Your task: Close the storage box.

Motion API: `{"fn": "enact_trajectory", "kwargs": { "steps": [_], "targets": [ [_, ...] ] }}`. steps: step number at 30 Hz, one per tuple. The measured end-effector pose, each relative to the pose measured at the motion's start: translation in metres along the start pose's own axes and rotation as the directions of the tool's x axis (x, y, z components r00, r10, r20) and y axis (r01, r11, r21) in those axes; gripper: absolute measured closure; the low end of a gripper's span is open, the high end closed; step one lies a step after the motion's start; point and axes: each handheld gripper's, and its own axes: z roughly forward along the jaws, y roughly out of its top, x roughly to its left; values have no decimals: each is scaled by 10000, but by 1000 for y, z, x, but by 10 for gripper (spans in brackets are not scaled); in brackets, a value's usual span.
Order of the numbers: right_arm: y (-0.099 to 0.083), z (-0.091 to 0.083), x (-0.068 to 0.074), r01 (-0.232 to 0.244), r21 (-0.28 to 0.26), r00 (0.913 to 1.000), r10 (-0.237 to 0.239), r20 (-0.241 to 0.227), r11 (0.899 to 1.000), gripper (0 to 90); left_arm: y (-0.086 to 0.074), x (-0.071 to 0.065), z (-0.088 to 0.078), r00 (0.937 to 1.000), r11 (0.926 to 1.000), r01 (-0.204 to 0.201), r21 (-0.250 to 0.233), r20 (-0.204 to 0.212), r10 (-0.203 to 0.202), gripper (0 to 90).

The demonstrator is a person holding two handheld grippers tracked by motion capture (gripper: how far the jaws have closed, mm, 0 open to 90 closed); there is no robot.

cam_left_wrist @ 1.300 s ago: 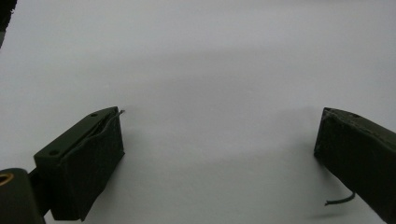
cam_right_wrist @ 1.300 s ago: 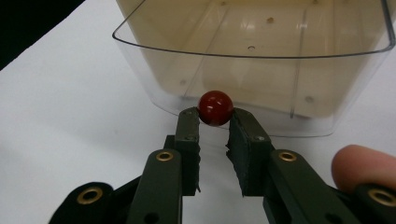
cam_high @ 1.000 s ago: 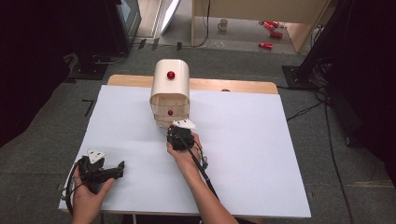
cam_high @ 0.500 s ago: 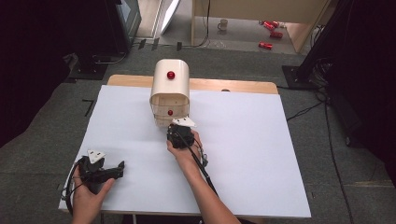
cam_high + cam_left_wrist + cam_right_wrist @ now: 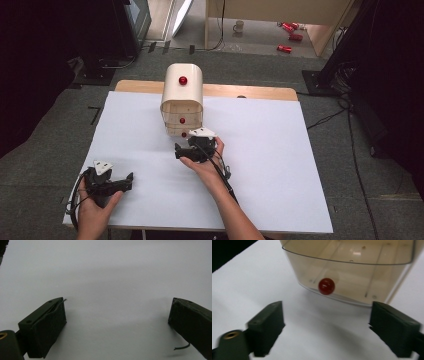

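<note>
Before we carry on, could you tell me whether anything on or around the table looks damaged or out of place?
One small oddity: in the left gripper view, thin wire ends stick out from the left gripper at its jaw pads. The drawer unit sits upright and looks intact.

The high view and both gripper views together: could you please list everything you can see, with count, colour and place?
Drawer unit: one, cream with translucent drawers, at the far middle of the table.
Knobs: three, red, one on the unit's top, two on the drawer fronts; the lowest faces the right gripper.
Sheet: one, white, covering most of the table.
Table: one, light wood, its far edge bare.
Cans: a few, red, on the floor far right.
Mug: one, pale, on the floor beyond the table.
Left gripper: one, black, open, near left corner, in the person's left hand.
Right gripper: one, black, open, in front of the lowest drawer, in the right hand.
</note>
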Motion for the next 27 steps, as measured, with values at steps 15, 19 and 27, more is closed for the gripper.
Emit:
{"fn": "enact_trajectory", "kwargs": {
  "steps": [15, 19, 27],
  "targets": [
    [-9, -48, -48, 167, -59, 9997, -166, 152, 9998, 0, 0, 0, 0, 10000, 10000, 5, -8, -4, -5, 13],
    [-15, -60, -62, 155, -26, 9995, -154, 286, 9999, 0, 0, 0, 0, 10000, 10000, 10, -8, -4, -10, 13],
    [-31, -89, -95, -81, -59, 9967, 86, 809, 9999, 0, 0, 0, 0, 10000, 10000, 6, -2, -4, -6, 13]
  ]
}}
